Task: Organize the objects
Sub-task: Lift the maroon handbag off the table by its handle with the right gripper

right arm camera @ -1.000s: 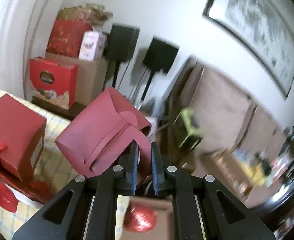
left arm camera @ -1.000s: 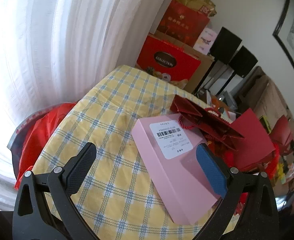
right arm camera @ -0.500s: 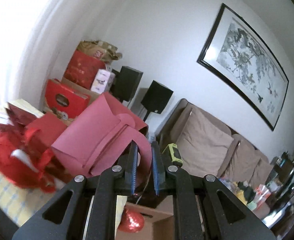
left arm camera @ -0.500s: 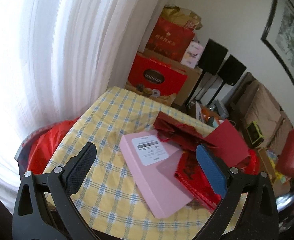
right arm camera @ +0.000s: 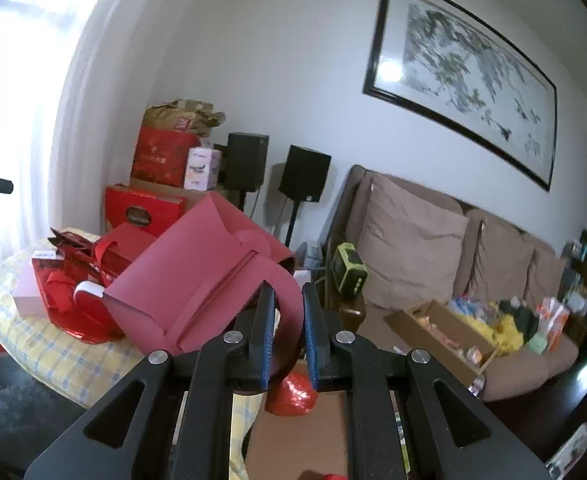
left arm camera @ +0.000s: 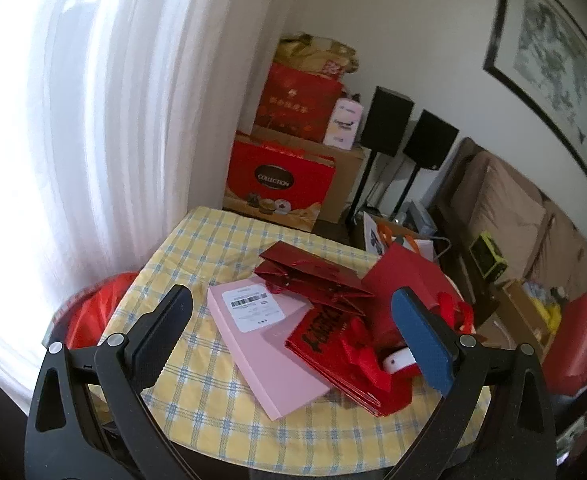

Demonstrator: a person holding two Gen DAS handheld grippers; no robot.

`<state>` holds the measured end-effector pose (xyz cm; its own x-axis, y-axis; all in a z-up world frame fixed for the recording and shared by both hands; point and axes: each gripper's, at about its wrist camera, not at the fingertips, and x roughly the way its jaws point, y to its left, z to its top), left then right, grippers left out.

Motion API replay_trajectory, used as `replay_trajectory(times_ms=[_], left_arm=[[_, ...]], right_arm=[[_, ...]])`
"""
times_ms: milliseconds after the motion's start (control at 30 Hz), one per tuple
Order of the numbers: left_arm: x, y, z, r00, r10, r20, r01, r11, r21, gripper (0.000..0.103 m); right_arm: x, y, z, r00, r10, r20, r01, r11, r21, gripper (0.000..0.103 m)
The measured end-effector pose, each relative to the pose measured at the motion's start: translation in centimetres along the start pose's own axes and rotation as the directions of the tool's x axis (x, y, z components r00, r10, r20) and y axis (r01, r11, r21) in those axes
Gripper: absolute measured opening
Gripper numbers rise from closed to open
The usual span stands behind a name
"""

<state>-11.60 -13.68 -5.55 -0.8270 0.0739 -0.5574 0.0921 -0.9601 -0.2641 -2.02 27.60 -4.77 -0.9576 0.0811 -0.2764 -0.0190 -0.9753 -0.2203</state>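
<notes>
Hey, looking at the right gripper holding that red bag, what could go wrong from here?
The right gripper grips the dusty-red paper bag only by its thin handle strap, so it may slip or tear. The bag hangs close to the red gift bags piled on the table; swinging it could knock them off the edge.

One pink box (left arm camera: 267, 344), two black speakers (left arm camera: 387, 120)

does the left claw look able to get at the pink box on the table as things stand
Probably yes. The left claw is open and empty above the pink box, whose near end and left edge lie bare on the table. Only its far right corner is covered by red gift bags.
</notes>
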Motion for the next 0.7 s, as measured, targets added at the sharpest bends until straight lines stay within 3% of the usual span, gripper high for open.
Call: replay_trajectory(times_ms=[167,700], left_arm=[[-1.2,-1.3,0.1,1.000,0.016,0.009,-0.016,0.999,0.032,0.100],[-2.2,-4.4,-0.1,1.000,-0.018,0.004,0.018,0.998,0.066,0.100]], right_arm=[[-0.2,-2.1,-1.4,1.000,0.010,-0.009,-0.010,0.997,0.073,0.012],[-1.9,-5.1,-1.2,1.000,0.003,0.004,-0.003,0.994,0.110,0.012]])
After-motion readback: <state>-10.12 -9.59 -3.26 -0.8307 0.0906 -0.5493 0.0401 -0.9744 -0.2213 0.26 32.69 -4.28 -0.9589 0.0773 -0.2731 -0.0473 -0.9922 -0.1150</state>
